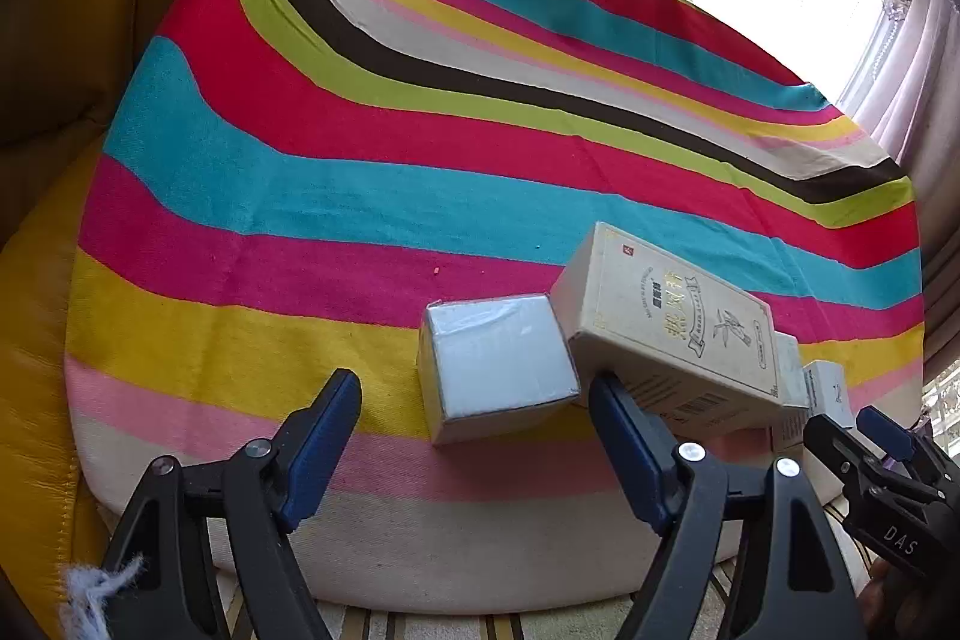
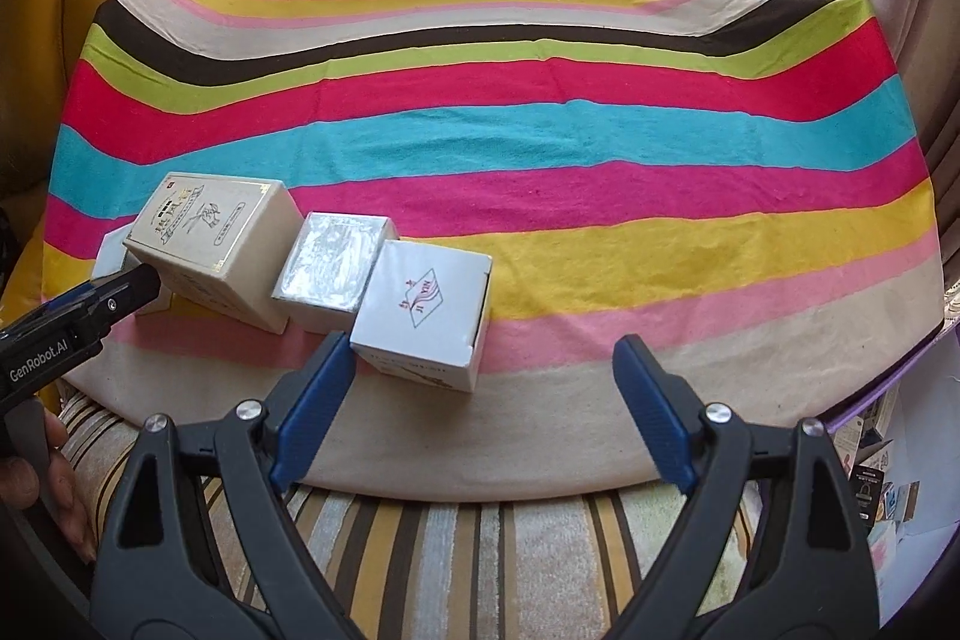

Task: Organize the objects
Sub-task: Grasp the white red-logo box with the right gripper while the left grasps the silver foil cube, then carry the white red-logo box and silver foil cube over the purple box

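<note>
On striped cloth [image 2: 540, 148], four boxes (one tall [image 2: 210, 244]), two hand-held grippers [image 2: 480, 388]

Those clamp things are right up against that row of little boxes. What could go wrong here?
Two things, I think. The left gripper straddles the plain white box, and one finger already sits against the tall cream box, which leans tilted over smaller boxes; a nudge could tip it off. The right gripper stands open beside the logo box, near the striped cloth's front edge, so a bump might push it off.
</note>
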`<state>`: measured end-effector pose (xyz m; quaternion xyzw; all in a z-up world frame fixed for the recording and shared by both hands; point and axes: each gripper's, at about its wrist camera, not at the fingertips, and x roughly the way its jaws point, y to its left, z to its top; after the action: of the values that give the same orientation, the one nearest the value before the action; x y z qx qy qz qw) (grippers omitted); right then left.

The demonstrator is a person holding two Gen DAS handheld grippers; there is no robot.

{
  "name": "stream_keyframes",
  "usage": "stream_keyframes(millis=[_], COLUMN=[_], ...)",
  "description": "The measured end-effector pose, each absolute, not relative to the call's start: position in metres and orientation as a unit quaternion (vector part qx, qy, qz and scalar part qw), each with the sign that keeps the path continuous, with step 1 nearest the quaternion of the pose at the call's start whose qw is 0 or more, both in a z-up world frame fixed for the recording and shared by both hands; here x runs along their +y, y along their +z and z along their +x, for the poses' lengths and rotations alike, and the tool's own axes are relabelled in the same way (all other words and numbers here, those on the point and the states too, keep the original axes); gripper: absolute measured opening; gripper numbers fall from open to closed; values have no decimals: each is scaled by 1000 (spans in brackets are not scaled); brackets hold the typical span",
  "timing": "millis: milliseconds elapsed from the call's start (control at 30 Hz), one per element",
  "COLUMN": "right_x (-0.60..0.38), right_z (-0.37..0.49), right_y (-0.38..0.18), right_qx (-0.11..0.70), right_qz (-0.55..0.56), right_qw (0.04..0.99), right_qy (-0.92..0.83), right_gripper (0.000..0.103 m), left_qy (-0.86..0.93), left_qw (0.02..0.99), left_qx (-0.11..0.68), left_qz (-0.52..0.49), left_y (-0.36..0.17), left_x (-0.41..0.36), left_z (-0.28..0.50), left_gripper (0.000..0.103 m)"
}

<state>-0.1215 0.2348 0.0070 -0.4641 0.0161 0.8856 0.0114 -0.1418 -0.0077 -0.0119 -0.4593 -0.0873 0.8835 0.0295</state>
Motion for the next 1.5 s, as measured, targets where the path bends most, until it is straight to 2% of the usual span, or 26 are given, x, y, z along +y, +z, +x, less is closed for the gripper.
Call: stream_keyframes(millis=[67,167,233,500,933,1500], right_x=[236,238,239,238,241,264], right_z=[-123,-127,-127,-131,-105,-66], right_y=[6,5,5,-3,5,20], right_qx=[19,23,26,27,28,40], right_qz=[-464,-467,-466,-479,-465,-448], right_qw=[16,21,25,16,13,23], right_qy=[885,884,884,877,885,893], right_gripper=[89,89,87,46,46,46], left_qy=[884,884,884,887,894,902], left_qw=[30,32,36,36,37,128], left_qx=[-94,-104,-107,-110,-125,-93], left_qz=[-458,-454,-454,-447,-428,-402], left_y=[-12,-12,-13,-13,2,21], left_x=[-11,-15,-14,-15,-12,47], left_z=[-139,-138,-138,-131,-102,-64], left_gripper=[71,55,53,46,43,43])
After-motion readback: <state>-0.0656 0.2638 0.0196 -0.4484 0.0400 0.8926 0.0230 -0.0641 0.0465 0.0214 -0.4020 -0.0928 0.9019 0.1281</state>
